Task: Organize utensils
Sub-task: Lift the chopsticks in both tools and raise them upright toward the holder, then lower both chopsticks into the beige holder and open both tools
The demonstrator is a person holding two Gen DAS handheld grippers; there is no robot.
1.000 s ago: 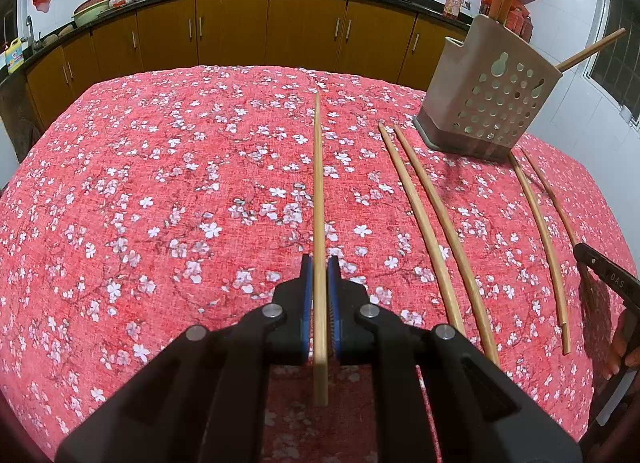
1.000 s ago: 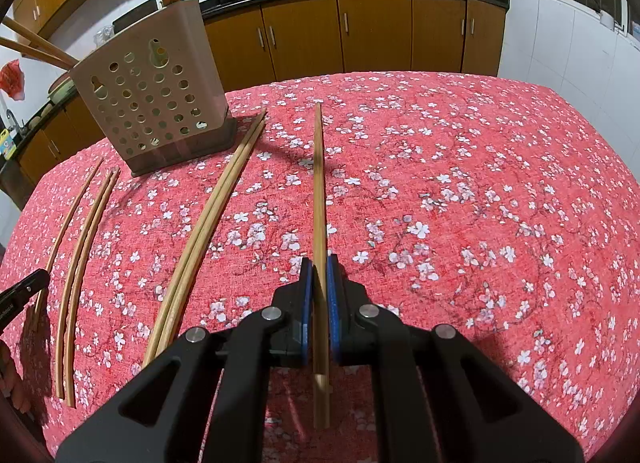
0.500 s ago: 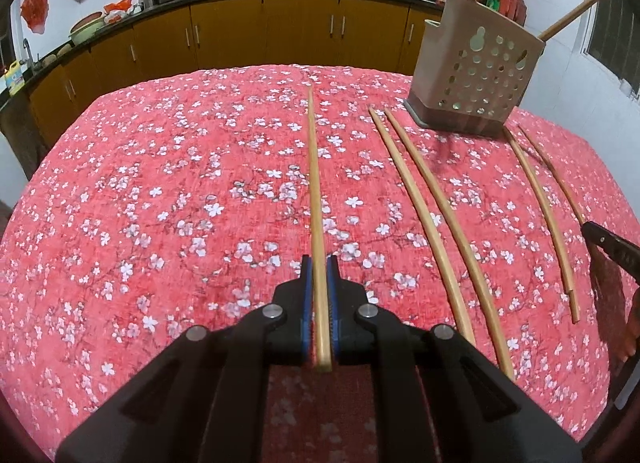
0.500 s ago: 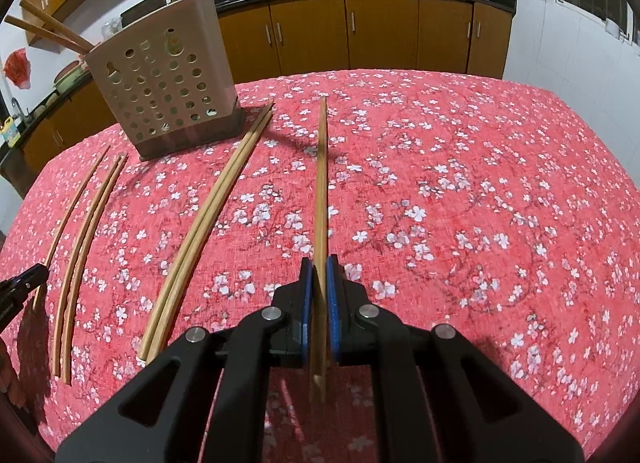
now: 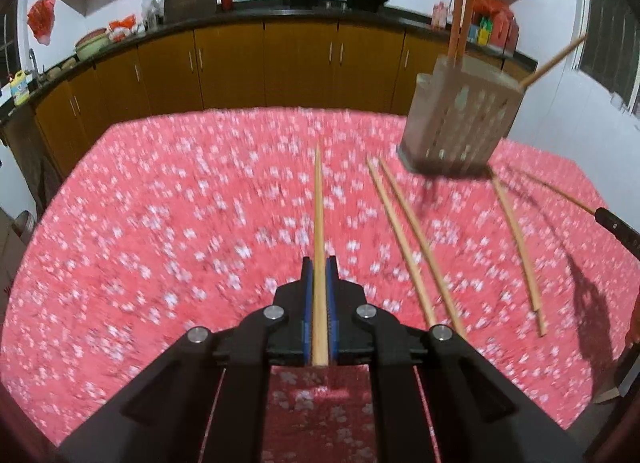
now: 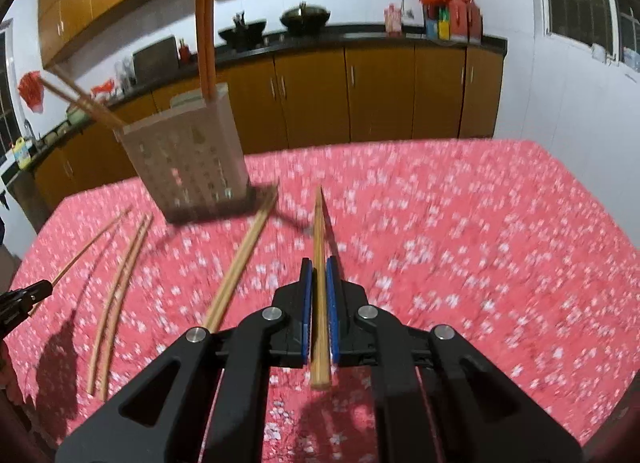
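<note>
My left gripper (image 5: 319,263) is shut on a wooden chopstick (image 5: 318,215) held above the red floral table, pointing forward. My right gripper (image 6: 319,263) is shut on another wooden chopstick (image 6: 319,231), also lifted. A beige perforated utensil holder (image 5: 460,119) stands at the far right of the left wrist view and at the far left of the right wrist view (image 6: 188,167), with several chopsticks upright in it. A pair of chopsticks (image 5: 408,231) lies between the grippers and also shows in the right wrist view (image 6: 244,255). Another pair (image 6: 120,287) lies further left.
The table (image 5: 160,223) is covered with a red flowered cloth. Brown kitchen cabinets (image 5: 280,63) with a black counter, woks and bottles run along the back wall. The right gripper's tip (image 5: 616,223) shows at the right edge of the left wrist view.
Both grippers have risen from the table with their chopsticks. The view is now higher and blurred by motion, and the holder appears nearer the level of the cameras.
</note>
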